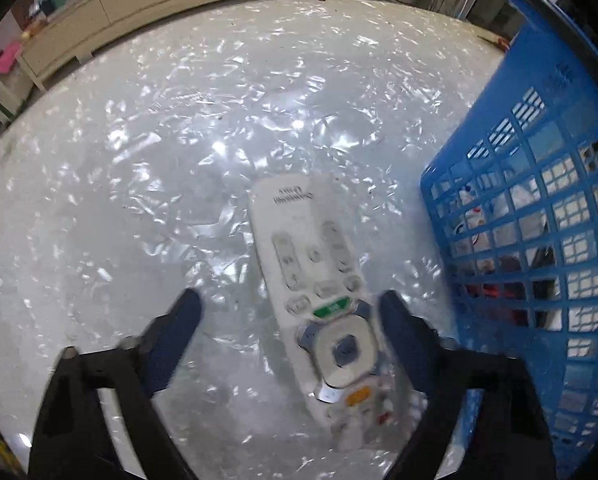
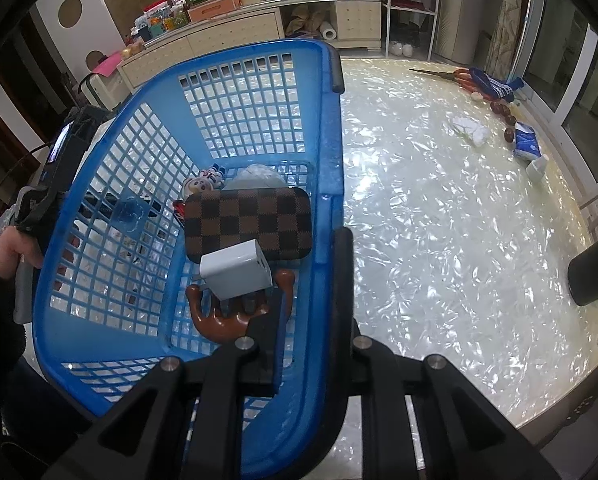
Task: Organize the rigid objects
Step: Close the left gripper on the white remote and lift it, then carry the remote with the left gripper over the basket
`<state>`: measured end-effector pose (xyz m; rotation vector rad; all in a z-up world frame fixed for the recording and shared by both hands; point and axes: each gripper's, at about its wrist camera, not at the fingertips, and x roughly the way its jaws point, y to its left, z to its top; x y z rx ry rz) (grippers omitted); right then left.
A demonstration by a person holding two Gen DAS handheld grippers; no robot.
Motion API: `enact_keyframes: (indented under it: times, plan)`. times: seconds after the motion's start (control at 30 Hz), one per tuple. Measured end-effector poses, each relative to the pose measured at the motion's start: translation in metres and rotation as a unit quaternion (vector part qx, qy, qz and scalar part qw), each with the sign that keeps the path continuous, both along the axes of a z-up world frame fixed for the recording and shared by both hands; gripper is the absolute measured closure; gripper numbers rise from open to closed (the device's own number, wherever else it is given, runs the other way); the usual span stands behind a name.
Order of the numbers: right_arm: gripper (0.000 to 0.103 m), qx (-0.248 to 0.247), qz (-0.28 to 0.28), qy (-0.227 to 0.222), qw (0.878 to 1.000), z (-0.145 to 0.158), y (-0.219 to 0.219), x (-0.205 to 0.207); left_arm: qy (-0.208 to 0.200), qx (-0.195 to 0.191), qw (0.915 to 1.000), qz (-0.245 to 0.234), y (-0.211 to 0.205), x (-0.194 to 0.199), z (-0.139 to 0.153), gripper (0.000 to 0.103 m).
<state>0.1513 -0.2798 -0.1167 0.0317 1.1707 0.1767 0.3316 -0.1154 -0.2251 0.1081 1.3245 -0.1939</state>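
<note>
A white remote control (image 1: 319, 280) lies face up on the pearly table, just left of the blue plastic basket (image 1: 539, 92). My left gripper (image 1: 290, 298) points down over it, open, with the remote's lower half between the two fingers; the left finger (image 1: 183, 320) stands clear of it. My right gripper (image 2: 311, 266) is shut on the basket's right wall (image 2: 331, 140), one finger inside and one outside. In the basket lie a brown checkered case (image 2: 247, 220), a white charger block (image 2: 237, 274), a brown wooden piece (image 2: 219, 320) and small toy figures (image 2: 203, 182).
Scissors (image 2: 455, 76), a blue patterned cloth (image 2: 495, 84), brown nuts (image 2: 507, 116), crumpled tissue (image 2: 473, 130) and a blue tissue pack (image 2: 525, 144) lie along the table's far right edge. A black cylinder (image 2: 591, 276) juts in at right. Cabinets stand behind the table.
</note>
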Motion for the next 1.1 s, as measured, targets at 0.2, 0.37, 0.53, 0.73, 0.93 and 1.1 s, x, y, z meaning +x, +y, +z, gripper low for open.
enact_keyframes:
  times: [0.2, 0.37, 0.53, 0.73, 0.93, 1.1]
  plan:
    - [0.088, -0.001, 0.000, 0.000, 1.000, 0.000, -0.001, 0.001, -0.005, -0.002, 0.9998, -0.020, 0.002, -0.009, 0.008, 0.053]
    - [0.088, -0.001, -0.001, 0.002, 1.000, 0.000, -0.001, 0.002, -0.009, -0.012, 0.9997, -0.020, 0.020, -0.028, 0.012, 0.053]
    - [0.088, -0.006, -0.002, 0.004, 1.000, -0.001, -0.001, 0.003, -0.010, -0.011, 0.9996, -0.023, 0.045, -0.042, 0.013, 0.053]
    - [0.089, -0.005, -0.005, 0.005, 1.000, -0.001, -0.002, 0.003, -0.037, 0.001, 0.9979, -0.054, 0.067, -0.071, 0.030, 0.053]
    - [0.091, -0.011, -0.007, 0.008, 1.000, 0.000, -0.002, 0.002, -0.075, 0.009, 0.9919, -0.102, 0.066, -0.099, 0.064, 0.053]
    - [0.091, -0.021, -0.007, 0.011, 1.000, 0.000, 0.001, 0.001, -0.116, 0.020, 0.9833, -0.139, 0.053, -0.115, 0.104, 0.053]
